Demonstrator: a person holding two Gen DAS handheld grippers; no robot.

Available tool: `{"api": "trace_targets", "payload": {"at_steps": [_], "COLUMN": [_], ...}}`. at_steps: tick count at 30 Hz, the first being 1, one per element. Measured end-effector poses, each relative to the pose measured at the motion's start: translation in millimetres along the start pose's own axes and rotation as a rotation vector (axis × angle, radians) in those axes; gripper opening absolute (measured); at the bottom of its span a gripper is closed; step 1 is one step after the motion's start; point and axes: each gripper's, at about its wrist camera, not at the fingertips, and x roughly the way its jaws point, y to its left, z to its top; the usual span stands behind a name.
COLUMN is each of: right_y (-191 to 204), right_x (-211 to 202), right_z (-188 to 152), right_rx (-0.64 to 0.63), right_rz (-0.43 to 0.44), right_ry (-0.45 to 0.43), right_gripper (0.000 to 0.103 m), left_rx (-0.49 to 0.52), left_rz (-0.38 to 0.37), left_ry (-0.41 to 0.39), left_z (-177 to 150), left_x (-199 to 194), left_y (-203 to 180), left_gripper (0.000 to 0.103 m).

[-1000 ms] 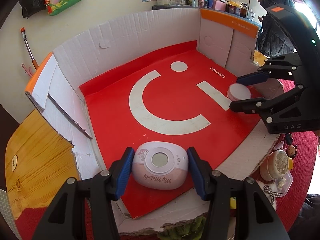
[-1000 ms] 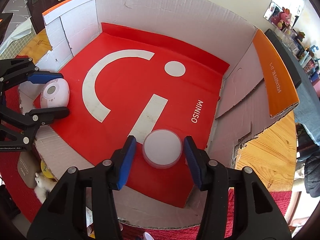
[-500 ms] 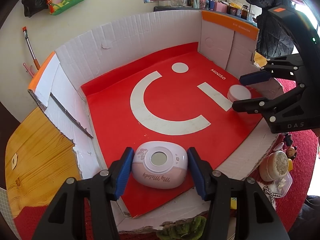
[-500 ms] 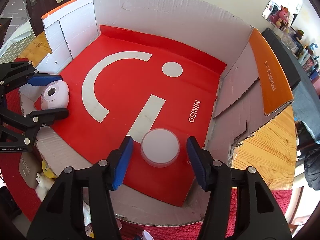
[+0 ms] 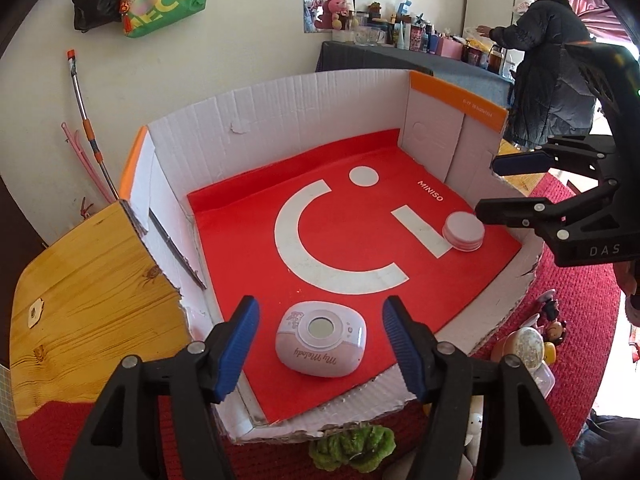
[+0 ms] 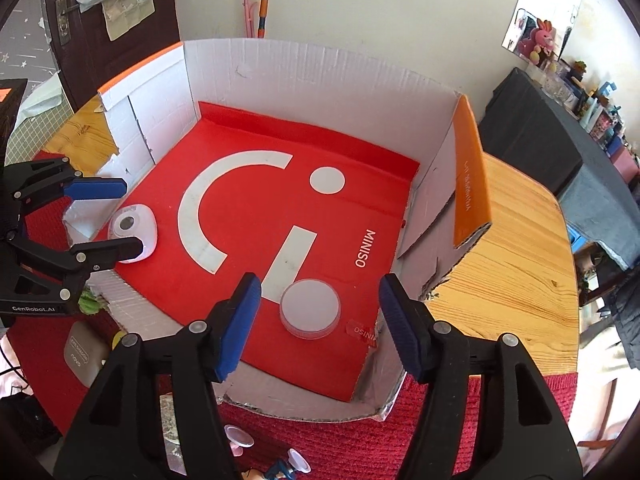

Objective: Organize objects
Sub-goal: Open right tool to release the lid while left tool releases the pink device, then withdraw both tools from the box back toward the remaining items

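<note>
A pink My Melody gadget (image 5: 321, 339) lies on the red floor of a white cardboard box (image 5: 280, 120), near its front left edge. My left gripper (image 5: 320, 344) is open above it, fingers apart and clear of it. A round white lidded jar (image 6: 310, 307) stands on the red floor at the box's front right. My right gripper (image 6: 318, 324) is open above it, not touching. Each gripper shows in the other view: the right gripper (image 5: 516, 184) and the left gripper (image 6: 104, 216). The jar (image 5: 463, 231) and gadget (image 6: 132, 233) show there too.
The box sits on a wooden table (image 6: 512, 264) with a red knit cloth (image 5: 576, 280) in front. Small toys (image 5: 528, 344) and a green plush (image 5: 352, 448) lie outside the front wall. A person (image 5: 548, 68) stands at a cluttered counter behind.
Both grippers opened wider and drew back and up. The gadget and the jar, earlier between the fingers, now sit released on the red floor.
</note>
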Motion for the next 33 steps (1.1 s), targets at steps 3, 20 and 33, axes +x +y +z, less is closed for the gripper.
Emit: {"api": "trace_targets", "payload": {"at_steps": [3, 20, 33], "right_y": [1, 15, 21], "right_x": [-15, -108, -122], "right_z": [0, -42, -113], "right_rx": [0.003, 0.081, 0.223], "right_rz": [-0.004, -0.002, -0.1], "right_ry": [-0.043, -0.292, -0.384], "right_gripper": [0.067, 0.087, 0.096], "left_rx": [-0.021, -0.118, -0.177], "left_rz": [-0.001, 0.041, 0.125], "left_ry": [-0.033, -0.283, -0.33], "left_z": [0, -36, -94], "left_x": [-12, -98, -114], "left_y": [-1, -26, -55], "left_gripper": [0.068, 0.09, 0.102]}}
